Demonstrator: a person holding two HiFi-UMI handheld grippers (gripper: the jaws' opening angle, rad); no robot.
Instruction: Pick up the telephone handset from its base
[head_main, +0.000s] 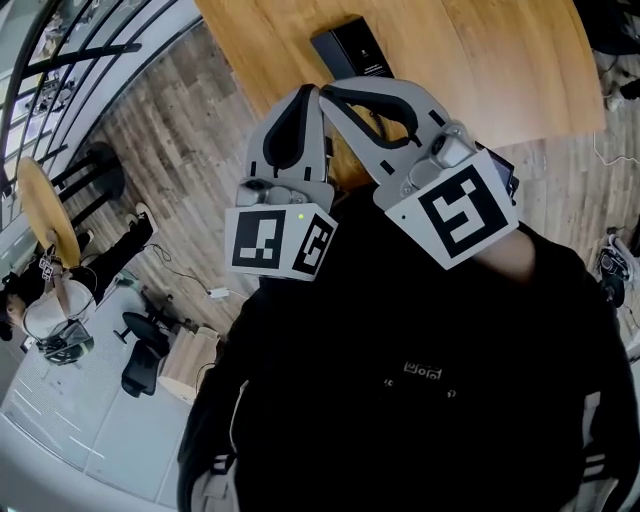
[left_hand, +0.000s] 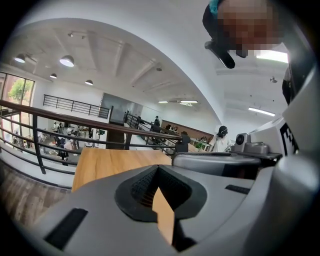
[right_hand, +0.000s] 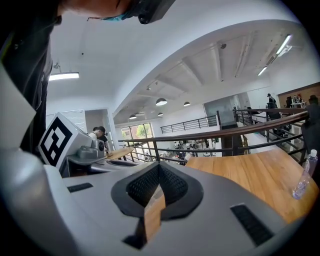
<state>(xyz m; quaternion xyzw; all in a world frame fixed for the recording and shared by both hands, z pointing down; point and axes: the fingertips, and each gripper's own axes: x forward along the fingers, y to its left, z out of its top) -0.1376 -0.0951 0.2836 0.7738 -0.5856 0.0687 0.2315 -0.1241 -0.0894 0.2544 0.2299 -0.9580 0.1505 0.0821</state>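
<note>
Left hand-held gripper (head_main: 312, 92): hanging over the near part of the desk (head_main: 480, 60), in front of the person's chest, nosing slightly downward. Its own view is showing the jaws together at the tips with nothing between them; only wood is showing through the gap behind the pads. Judgement: it is resting shut because no grasp is under way.

Telephone (head_main: 352, 48): lying flat and dark just beyond both sets of tips, close to the desk's left edge. Neither gripper is touching it. Whether the handset is sitting in its base is too small to resolve, and neither gripper view is catching it. The pickup is reading as not yet begun.

Right hand-held gripper (head_main: 335, 97): crossing tip to tip with the left one, also angled slightly downward. Its jaws are meeting in its own view, clamping nothing. Judgement: one gripper is going to need opening before reaching out.

Bottle (right_hand: 305, 175): standing toward the desk's right edge, well apart from the telephone.
</note>
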